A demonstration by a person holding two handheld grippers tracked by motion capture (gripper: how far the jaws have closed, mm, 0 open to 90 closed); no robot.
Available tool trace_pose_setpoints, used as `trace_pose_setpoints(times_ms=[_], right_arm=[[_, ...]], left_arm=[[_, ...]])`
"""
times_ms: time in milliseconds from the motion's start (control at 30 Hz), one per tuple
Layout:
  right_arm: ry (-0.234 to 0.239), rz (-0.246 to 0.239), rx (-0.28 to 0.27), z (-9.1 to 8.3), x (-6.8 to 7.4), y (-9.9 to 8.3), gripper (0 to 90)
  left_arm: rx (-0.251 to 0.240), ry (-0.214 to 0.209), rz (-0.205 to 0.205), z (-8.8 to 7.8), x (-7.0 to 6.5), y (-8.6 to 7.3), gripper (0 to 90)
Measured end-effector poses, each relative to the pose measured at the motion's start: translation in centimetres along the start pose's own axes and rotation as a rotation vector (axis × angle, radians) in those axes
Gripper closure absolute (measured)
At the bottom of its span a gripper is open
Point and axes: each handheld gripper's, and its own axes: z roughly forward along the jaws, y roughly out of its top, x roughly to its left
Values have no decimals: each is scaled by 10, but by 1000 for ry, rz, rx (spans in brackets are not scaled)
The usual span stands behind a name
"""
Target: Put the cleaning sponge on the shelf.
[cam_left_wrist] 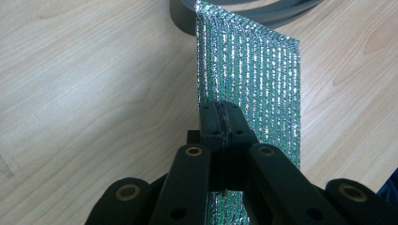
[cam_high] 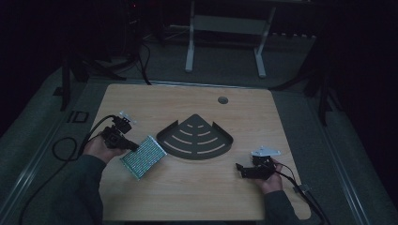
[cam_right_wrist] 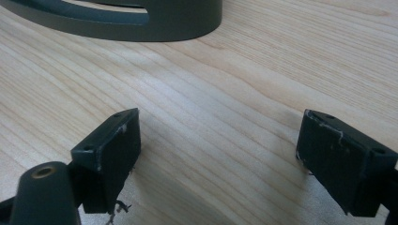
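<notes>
left gripper (cam_left_wrist: 220,123): jaws pressed together on the near edge of a shiny silver-green quilted foil pouch (cam_left_wrist: 248,75); seen from above at (cam_high: 123,139), held in the person's left hand (cam_high: 97,148).
foil pouch: rectangular, ribbed and reflective; extends forward from the left jaws, one long edge raised in the left gripper view; in the high view (cam_high: 143,157) it sits just right of the left gripper, low over the light wooden table (cam_high: 187,197).
right gripper (cam_right_wrist: 218,154): jaws spread wide, nothing between them, bare wood beneath; from above at (cam_high: 246,169), held in the right hand (cam_high: 270,180).
dark grey fan-shaped slotted tray (cam_high: 195,137): lies flat on the table between the two grippers, farther out; its rim is beyond the pouch tip (cam_left_wrist: 244,11) and ahead of the right jaws (cam_right_wrist: 141,18), well apart from them.
surroundings: room dim; white frame legs (cam_high: 225,42) stand beyond the table.
</notes>
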Motion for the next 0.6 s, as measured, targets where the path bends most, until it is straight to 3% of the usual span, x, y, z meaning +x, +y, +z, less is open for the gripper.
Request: trace_pose_setpoints(times_ms=[600], right_arm=[[0,1,0,0,0,0,136]], left_arm=[[-26,-2,29,-9,-5,27,897]])
